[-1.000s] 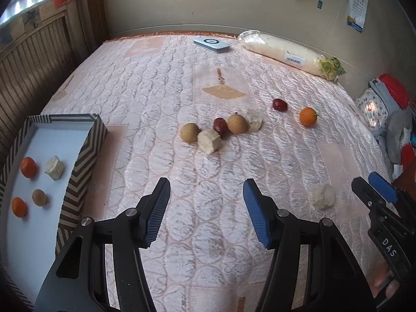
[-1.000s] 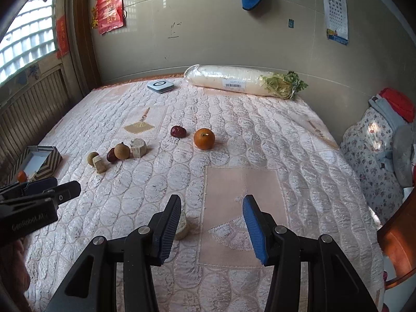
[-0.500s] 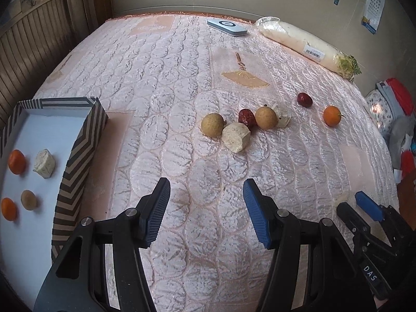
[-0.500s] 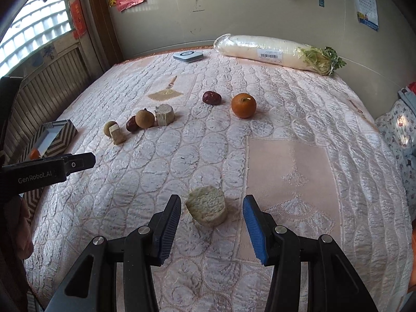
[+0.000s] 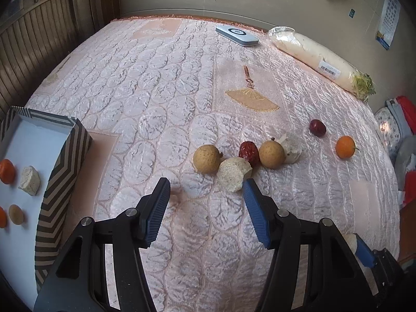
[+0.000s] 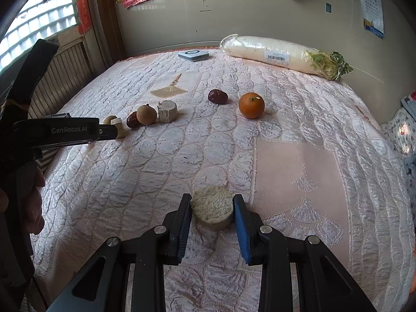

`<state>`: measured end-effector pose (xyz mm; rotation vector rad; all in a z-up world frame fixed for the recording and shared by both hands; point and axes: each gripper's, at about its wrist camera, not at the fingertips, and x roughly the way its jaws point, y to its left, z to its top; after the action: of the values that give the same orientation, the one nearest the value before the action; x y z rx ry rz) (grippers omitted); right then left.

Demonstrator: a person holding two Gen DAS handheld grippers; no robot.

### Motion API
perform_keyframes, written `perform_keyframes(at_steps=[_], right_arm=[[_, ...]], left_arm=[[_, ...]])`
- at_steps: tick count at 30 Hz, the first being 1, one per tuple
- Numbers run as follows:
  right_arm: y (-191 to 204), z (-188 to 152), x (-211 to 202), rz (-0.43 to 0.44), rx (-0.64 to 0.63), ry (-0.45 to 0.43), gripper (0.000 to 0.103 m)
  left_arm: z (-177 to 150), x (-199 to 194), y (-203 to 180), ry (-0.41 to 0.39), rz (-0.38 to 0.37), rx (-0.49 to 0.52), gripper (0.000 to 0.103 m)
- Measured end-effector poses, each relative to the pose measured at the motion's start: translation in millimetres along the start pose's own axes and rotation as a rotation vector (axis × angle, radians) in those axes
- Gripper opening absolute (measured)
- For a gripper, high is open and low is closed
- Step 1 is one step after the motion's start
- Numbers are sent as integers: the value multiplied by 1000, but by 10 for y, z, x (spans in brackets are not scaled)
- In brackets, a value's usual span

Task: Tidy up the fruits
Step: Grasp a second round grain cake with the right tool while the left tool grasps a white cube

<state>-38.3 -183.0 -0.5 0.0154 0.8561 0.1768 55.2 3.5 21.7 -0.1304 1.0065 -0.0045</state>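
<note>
From my left wrist view, the striped tray (image 5: pixel 61 182) lies at the near left edge of the bed (image 5: pixel 161 98); on its white floor I count a pale chunk (image 5: pixel 29 184), a small brown fruit (image 5: pixel 16 214) and two oranges cut by the frame edge (image 5: pixel 6 171). Only this view shows the tray's contents; in the right wrist view the left tool's black body covers that corner. My left hand-held gripper (image 5: pixel 205 202) hangs open and empty just short of a cluster: a brown fruit (image 5: pixel 206 158), a pale bitten chunk (image 5: pixel 233 173) beside the right finger's tip, a red date (image 5: pixel 249 152), a second brown fruit (image 5: pixel 271 150) and another pale chunk (image 5: pixel 291 147). Farther right lie a lone date (image 5: pixel 317 128) and an orange (image 5: pixel 345 147). Only the right wrist view shows my right hand-held gripper (image 6: pixel 212 210), whose jaws have just been closing, both pads against a pale round chunk (image 6: pixel 212 208) resting on the near bedspread. A wrapped radish (image 6: pixel 280 56) lies along the far wall.
</note>
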Motion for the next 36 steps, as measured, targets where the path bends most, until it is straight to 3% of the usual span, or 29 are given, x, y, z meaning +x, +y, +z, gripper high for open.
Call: perform_keyframes(at_steps=[18, 21, 23, 24, 36], right_arm=[[-33, 10, 22, 17, 12, 0, 31], [-44, 18, 23, 22, 23, -4, 31], [-41, 16, 16, 23, 27, -6, 30], [-39, 16, 14, 24, 29, -7, 30], [120, 20, -130, 81, 18, -38, 30]], left_arm=[[102, 145, -101, 36, -59, -26, 58], [88, 136, -83, 27, -50, -22, 43], [83, 124, -26, 41, -98, -40, 28], [79, 113, -7, 50, -114, -45, 25], [-68, -246, 222, 22, -144, -52, 23]])
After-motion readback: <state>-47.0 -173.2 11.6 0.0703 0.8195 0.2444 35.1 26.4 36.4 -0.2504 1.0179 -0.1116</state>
